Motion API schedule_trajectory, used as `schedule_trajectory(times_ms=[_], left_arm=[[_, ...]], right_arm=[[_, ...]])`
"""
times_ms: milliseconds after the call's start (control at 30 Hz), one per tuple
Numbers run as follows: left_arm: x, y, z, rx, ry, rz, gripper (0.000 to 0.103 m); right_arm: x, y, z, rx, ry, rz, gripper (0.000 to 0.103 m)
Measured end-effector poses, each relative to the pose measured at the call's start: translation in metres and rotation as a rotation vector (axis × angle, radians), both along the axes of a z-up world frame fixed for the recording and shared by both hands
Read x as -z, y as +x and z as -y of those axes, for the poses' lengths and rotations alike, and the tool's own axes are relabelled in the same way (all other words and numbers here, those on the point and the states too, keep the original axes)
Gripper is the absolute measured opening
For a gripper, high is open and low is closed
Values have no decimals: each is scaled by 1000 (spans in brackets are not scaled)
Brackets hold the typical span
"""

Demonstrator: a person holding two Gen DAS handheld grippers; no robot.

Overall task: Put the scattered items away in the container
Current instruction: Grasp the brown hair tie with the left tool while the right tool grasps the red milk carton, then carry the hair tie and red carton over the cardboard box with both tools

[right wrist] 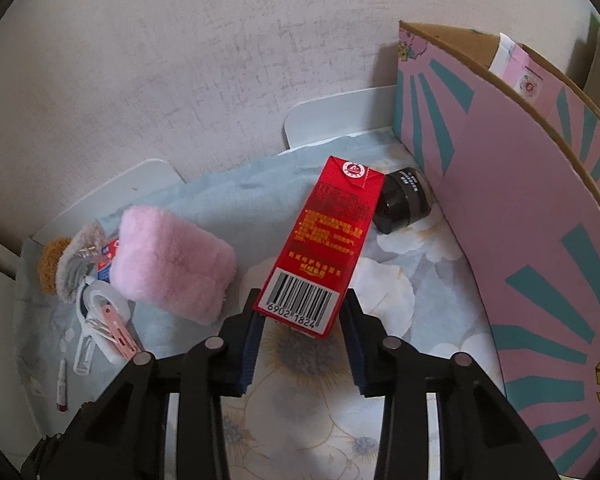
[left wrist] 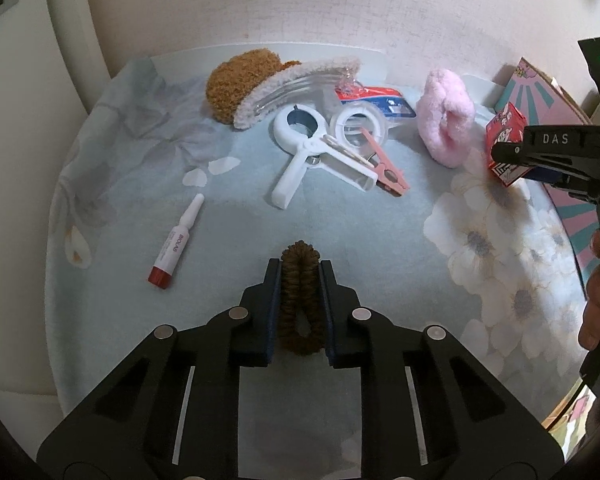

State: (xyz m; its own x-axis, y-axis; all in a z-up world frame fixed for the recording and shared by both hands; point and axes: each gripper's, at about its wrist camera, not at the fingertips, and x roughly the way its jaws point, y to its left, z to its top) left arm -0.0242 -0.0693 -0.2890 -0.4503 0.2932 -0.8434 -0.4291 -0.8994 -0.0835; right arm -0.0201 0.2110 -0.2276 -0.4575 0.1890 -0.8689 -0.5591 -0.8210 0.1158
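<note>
Brown scrunchie (left wrist: 300, 300) squeezed between left fingers (left wrist: 274, 312); red carton (right wrist: 320, 248) clamped between right fingers (right wrist: 252, 344).

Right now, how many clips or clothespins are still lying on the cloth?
2. A large white clip lies mid-cloth, and a small pink clothespin lies across its handles, touching it, beside the tape roll. More small ones could be hidden under the pile.

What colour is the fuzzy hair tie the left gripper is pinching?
Brown. The hair tie shows best in the left wrist view, squeezed between the left gripper's pads.
</note>
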Motion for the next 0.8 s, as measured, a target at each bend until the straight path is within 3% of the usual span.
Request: schedule_trajectory(times_ms=[267,533,733,800], left_arm=[[-12,-3,-2,-19,42,-15,15],[-40,1,1,-40,81,-43,15],[-64,0,-2,-44,107,-17,15],[-72,3,-6,-27,116,-12,15]], right_arm=[[-16,16,2,-55,17,-28,35],[-37,34,12,-126,62,-53,35],[-58,55,24,-186,77,-78,35],[-76,35,15,-210,79,-86,35]])
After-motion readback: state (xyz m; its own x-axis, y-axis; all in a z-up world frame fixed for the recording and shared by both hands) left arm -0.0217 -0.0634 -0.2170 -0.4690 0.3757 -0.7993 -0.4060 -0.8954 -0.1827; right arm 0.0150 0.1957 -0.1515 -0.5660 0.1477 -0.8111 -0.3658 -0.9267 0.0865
